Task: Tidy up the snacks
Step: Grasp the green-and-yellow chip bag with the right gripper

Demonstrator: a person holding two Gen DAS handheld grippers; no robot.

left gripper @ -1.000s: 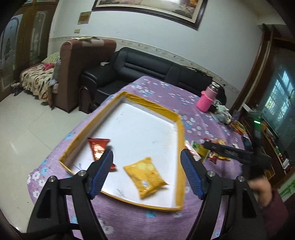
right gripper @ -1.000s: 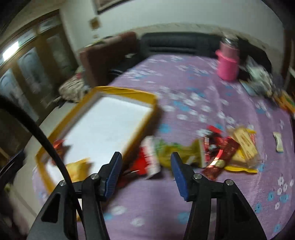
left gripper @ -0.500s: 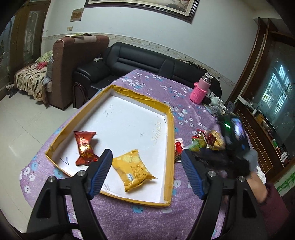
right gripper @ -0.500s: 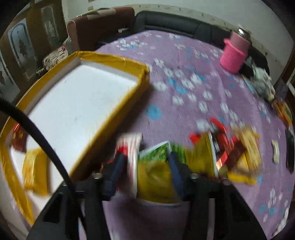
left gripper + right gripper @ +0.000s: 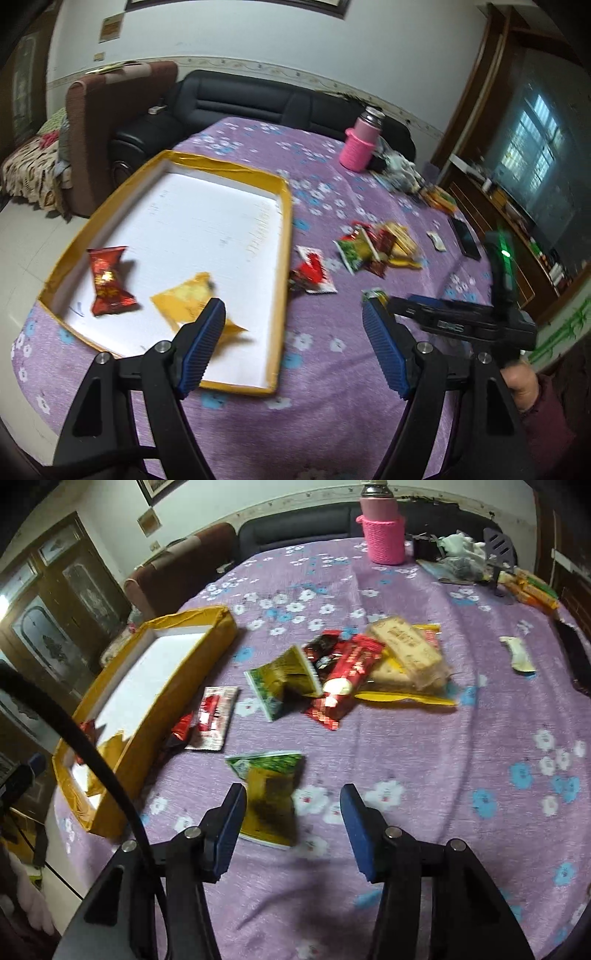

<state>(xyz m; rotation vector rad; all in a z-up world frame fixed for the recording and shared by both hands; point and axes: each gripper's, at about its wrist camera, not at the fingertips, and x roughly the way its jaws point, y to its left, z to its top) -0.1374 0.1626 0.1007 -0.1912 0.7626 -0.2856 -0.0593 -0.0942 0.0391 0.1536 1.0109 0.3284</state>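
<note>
The purple flowered tabletop (image 5: 424,738) fills my view. My right hand-held gripper (image 5: 291,827) has just been opening, a green-yellow snack packet (image 5: 271,797) lying loose between its jaws at lower centre. My left hand-held gripper (image 5: 293,347) gapes empty beside the yellow tray (image 5: 284,258).

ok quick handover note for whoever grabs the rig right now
Left tongs: open, empty, by the near right corner of the yellow tray.
Right tongs: open, jaws have just been opening; the green packet lies on the cloth between them, not gripped.
Done: red packet and yellow packet are in the tray.
Left: the green packet, the red-and-white sachet beside the tray, and the pile of snacks mid-table.
</note>
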